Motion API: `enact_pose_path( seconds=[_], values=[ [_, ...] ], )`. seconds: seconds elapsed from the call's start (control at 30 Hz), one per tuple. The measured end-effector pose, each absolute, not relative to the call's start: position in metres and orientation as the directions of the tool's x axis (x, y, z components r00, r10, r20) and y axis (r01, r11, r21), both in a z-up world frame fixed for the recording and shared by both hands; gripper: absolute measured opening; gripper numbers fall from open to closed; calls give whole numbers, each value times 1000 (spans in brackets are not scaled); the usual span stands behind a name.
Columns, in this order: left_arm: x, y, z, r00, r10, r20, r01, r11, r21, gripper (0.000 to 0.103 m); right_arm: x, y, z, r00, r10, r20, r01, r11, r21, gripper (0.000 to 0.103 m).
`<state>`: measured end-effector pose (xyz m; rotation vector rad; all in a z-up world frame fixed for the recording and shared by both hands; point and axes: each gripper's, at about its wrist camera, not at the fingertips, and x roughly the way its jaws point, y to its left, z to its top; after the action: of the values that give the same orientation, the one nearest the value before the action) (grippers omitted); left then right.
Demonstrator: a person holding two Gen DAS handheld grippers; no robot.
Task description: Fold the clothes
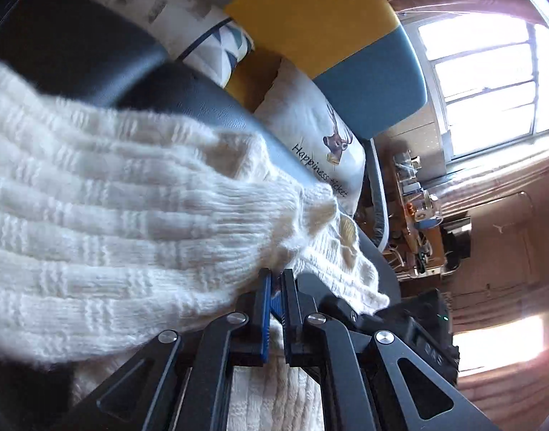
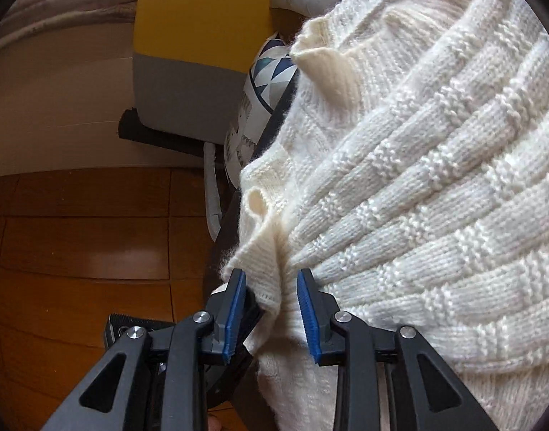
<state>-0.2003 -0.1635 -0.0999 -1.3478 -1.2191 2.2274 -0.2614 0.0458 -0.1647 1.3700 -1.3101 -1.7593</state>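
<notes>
Evidently I was midway through carrying a fold across when these views were taken. From my left wrist, the left gripper (image 1: pixel 277 287) had its blue pads drawn together on a pinch of the cream knitted sweater (image 1: pixel 105 194), whose ribbed edge bunched up right at the fingertips and spread away over the dark seat of the sofa (image 1: pixel 77 43). Beyond it lay a white cushion (image 1: pixel 321 136) printed with a deer, and behind that a yellow backrest panel (image 1: pixel 310 14) with a bright window (image 1: pixel 490 82) off to the side. From my right wrist, the right gripper (image 2: pixel 271 287) stood with its jaws partly apart, a fold of the sweater's edge (image 2: pixel 271 262) hanging between the pads; I could not tell for certain whether either pad pressed on it. The rest of the knit filled that view's right half, draped off the seat edge above the wooden floor (image 2: pixel 77 244). I judged the step to be bringing one side over onto the body; the next move called for keeping both corners level and the edge taut before laying it down.
</notes>
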Motion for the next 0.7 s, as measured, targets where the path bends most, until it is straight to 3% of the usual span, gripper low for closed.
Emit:
enact_pose_path(
  seconds=[0.13, 0.23, 0.3, 0.33, 0.47, 0.57, 0.63, 0.7],
  values=[
    [-171, -191, -93, -607, 616, -501, 184, -504, -844, 25, -267, 31, -159, -318, -858, -403, -111, -389, 915, 31],
    [-145, -219, -89, -668, 597, -445, 193, -438, -878, 27, -270, 13, -153, -311, -833, -458, -54, -465, 884, 31],
    [-126, -240, -95, -702, 569, -429, 229, -389, -892, 28, -273, 1, -148, -309, -813, -493, -16, -514, 857, 22],
    [-116, -252, -100, -718, 552, -423, 251, -360, -898, 28, -272, -6, -141, -306, -801, -514, 17, -544, 839, 8],
    [-82, -289, -131, -779, 501, -378, 328, -190, -925, 33, -270, -31, -111, -303, -747, -592, 154, -652, 743, 6],
    [-74, -298, -145, -801, 492, -341, 346, -84, -934, 37, -269, -42, -75, -317, -747, -584, 235, -658, 715, 6],
    [-72, -297, -148, -812, 497, -306, 340, -22, -940, 50, -271, -48, -49, -332, -750, -572, 281, -657, 699, 6],
    [-72, -292, -149, -819, 504, -273, 331, 28, -943, 52, -272, -55, -23, -347, -753, -559, 327, -656, 681, 6]
  ],
)
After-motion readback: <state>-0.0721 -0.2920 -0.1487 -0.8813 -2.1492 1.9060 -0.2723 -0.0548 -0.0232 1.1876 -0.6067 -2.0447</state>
